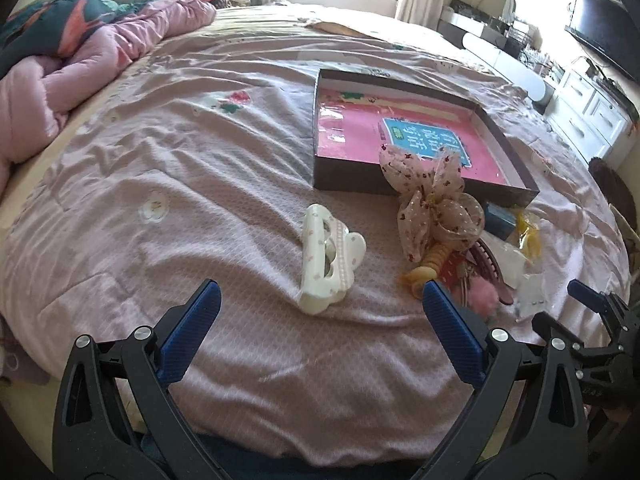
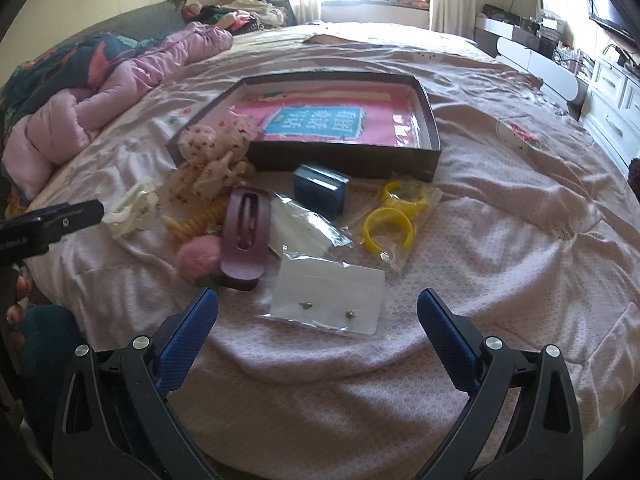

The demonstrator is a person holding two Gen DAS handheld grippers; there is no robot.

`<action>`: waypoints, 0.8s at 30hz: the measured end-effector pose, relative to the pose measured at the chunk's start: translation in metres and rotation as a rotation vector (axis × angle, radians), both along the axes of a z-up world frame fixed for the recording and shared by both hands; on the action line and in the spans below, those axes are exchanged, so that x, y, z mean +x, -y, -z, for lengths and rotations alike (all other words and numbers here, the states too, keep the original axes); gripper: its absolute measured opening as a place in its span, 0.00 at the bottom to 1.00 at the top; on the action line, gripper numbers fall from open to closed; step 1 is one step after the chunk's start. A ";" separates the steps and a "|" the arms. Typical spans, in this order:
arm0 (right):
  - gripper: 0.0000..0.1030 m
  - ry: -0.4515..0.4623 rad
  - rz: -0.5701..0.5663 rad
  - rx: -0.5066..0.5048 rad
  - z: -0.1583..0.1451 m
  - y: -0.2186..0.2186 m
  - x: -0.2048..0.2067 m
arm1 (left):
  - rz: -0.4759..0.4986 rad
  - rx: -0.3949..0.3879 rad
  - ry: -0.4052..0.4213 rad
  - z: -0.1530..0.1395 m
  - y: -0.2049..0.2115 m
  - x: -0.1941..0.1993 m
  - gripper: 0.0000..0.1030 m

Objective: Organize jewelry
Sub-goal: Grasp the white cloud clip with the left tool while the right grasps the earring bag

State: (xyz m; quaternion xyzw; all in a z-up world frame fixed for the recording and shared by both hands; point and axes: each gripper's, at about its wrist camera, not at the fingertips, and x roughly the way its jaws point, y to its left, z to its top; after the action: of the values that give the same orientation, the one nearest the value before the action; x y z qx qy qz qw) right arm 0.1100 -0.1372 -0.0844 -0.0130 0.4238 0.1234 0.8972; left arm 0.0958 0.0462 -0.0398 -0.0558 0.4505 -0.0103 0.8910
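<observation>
No item has been placed yet: the tray (image 2: 344, 158) on the bed (image 2: 500, 240) holds only its pink liner. Left to right near the bed's front edge lie the white hair claw (image 1: 326, 258), floral bow (image 1: 432, 196), maroon clip (image 2: 245, 236), earring packet (image 2: 326, 300) and yellow bangles (image 2: 394, 214). The left gripper (image 1: 320, 322) and right gripper (image 2: 318, 320) are both spread wide, holding nothing.

bedspread (image 2: 500, 240): matt woven cloth | hair claw (image 1: 326, 258): glossy white plastic | bangles (image 2: 394, 216): smooth yellow plastic | earring bag (image 2: 326, 300): clear glossy film
</observation>
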 end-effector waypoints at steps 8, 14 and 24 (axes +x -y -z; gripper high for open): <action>0.94 -0.034 0.023 0.021 0.015 0.007 0.010 | 0.024 0.028 -0.056 0.022 0.003 0.029 0.72; 0.92 -0.058 0.032 0.037 0.023 0.009 0.018 | 0.053 0.026 -0.097 0.038 0.007 0.042 0.44; 0.63 -0.053 0.015 0.037 0.027 0.006 0.026 | 0.065 -0.003 -0.072 0.035 0.000 0.038 0.29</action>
State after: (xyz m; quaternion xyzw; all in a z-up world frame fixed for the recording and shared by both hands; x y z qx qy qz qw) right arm 0.1360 -0.1428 -0.1114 0.0099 0.4453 0.1249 0.8866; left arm 0.1334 0.0460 -0.0750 -0.0429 0.4839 -0.0377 0.8733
